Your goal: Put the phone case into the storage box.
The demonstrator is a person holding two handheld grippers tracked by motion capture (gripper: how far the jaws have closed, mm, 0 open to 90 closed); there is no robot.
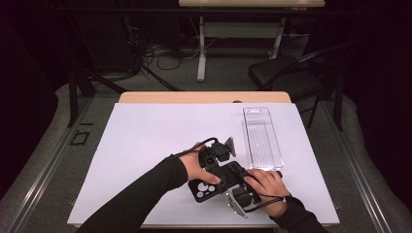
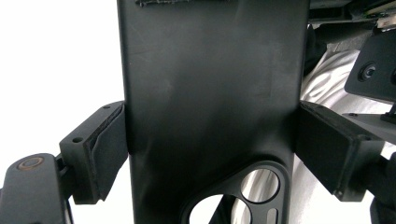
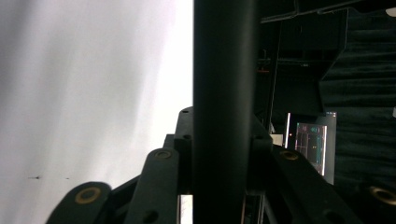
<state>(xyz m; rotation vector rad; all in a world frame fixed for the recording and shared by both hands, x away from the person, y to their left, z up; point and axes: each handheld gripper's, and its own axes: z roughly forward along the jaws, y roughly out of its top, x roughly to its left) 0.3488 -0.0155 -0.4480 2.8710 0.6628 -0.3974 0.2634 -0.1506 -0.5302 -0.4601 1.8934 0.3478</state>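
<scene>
A black phone case (image 1: 210, 187) lies over a white sheet (image 1: 145, 141), beside a clear plastic tray (image 1: 262, 138)

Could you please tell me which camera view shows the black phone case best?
The left gripper view: the phone case shows its flat back and camera cutout between the tongs. The right gripper view shows it edge-on; the high view shows it small, mostly covered by hands.

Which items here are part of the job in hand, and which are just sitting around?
In the job:
- black phone case, held across its width by the left hand-held gripper
- right hand-held gripper, clamped on the case's thin edge

Lying about:
- clear plastic tray, apart from the hands
- white mat
- black chair behind the table
</scene>
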